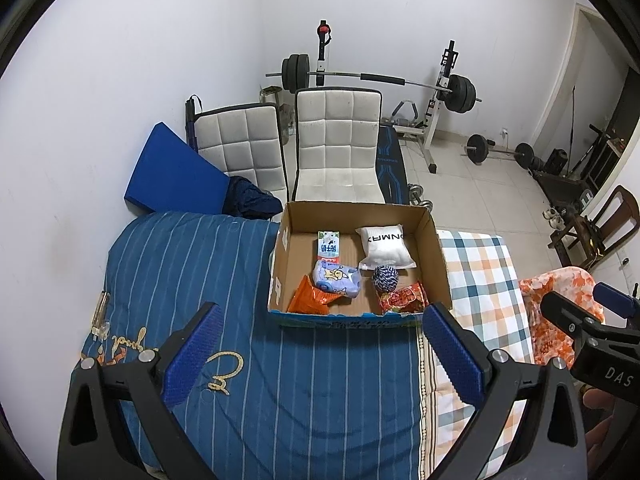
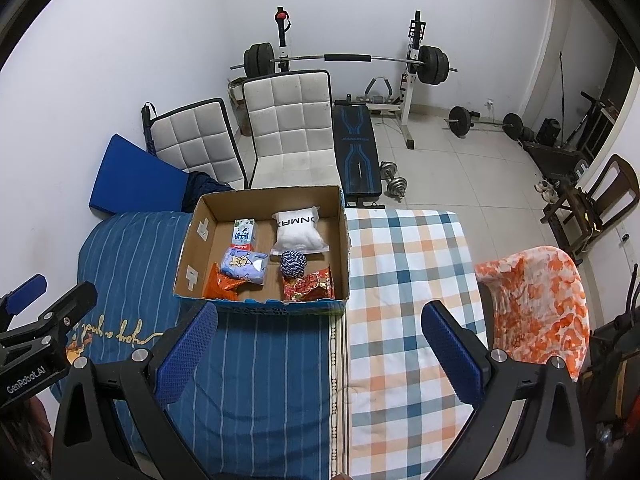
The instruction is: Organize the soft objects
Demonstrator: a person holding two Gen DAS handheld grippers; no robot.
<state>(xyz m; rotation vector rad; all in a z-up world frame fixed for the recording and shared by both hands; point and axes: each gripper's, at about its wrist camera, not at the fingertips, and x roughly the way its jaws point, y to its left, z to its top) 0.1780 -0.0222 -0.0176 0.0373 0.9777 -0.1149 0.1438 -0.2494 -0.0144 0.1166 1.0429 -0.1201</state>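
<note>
An open cardboard box [image 1: 434, 248] [image 2: 342, 236] sits on the bed. Inside lie a white packet [image 1: 386, 246] [image 2: 298, 230], a blue-white rope ball [image 1: 385, 278] [image 2: 293, 264], a lilac cartoon pouch [image 1: 336, 278] [image 2: 244, 266], an orange snack bag [image 1: 312, 300] [image 2: 222, 286], a red snack bag [image 1: 402, 298] [image 2: 310, 286] and a small carton [image 1: 329, 246] [image 2: 244, 232]. My left gripper [image 1: 320, 356] is open and empty, over the blue quilt in front of the box. My right gripper [image 2: 320, 356] is open and empty, just right of it.
A blue striped quilt [image 1: 260, 360] [image 2: 256, 360] and a checked sheet [image 1: 476, 276] [image 2: 404, 280] cover the bed. An orange-white cloth [image 2: 536, 304] [image 1: 560, 300] drapes at the right. Two white chairs [image 1: 340, 148] [image 2: 292, 128], a blue pad [image 1: 176, 168] and weight equipment [image 2: 352, 64] stand beyond.
</note>
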